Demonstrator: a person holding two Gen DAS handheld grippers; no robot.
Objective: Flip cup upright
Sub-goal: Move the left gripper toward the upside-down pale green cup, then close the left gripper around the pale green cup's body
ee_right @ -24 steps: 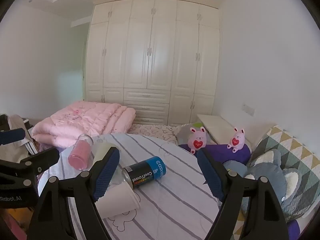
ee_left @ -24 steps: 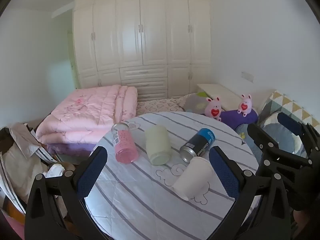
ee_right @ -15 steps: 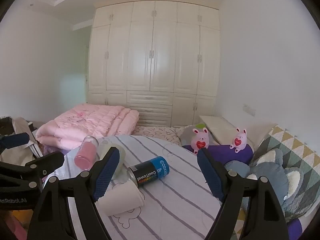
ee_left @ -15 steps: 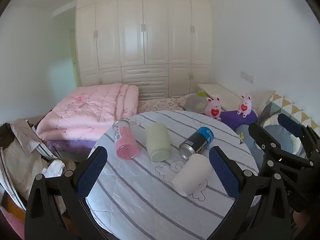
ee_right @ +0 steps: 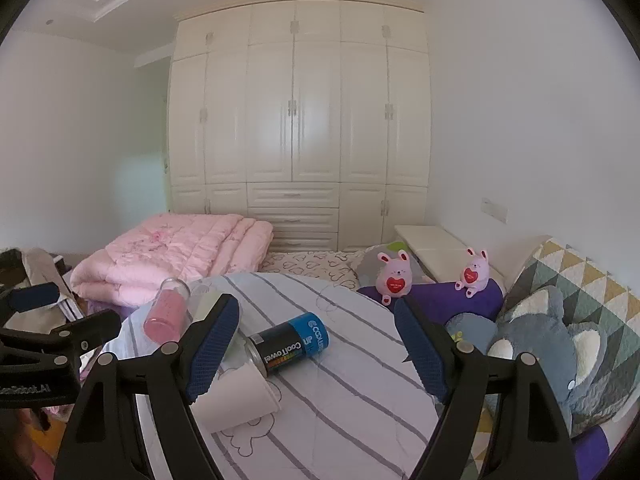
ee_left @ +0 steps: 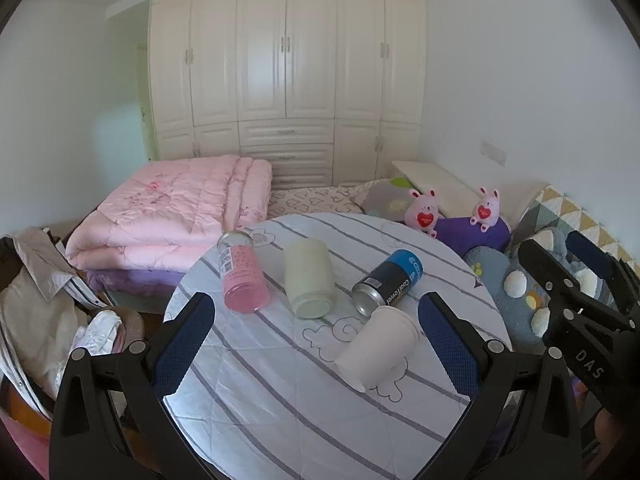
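**Four containers down, both grippers hovering**

Striped cloth is covering the round counter (ee_left: 280,392), where I am counting four things lying on their sides: one white cup (ee_left: 378,346) nearest me, one blue can (ee_left: 390,282), one cream jar (ee_left: 308,278), one pink bottle (ee_left: 240,278). I am holding the left gripper (ee_left: 316,344) and right gripper (ee_right: 316,346) above the counter, jaws spread wide, gripping nothing.

- white cup (ee_left: 378,347): matt, paper-like, smooth;
- can (ee_left: 388,282): shiny metal rim, glossy printed wrap;
- pink tumbler (ee_left: 240,276): clear and glossy;
- tablecloth (ee_left: 280,400): striped quilted cloth;
- gripper pads (ee_right: 214,344): blue, rough-textured.
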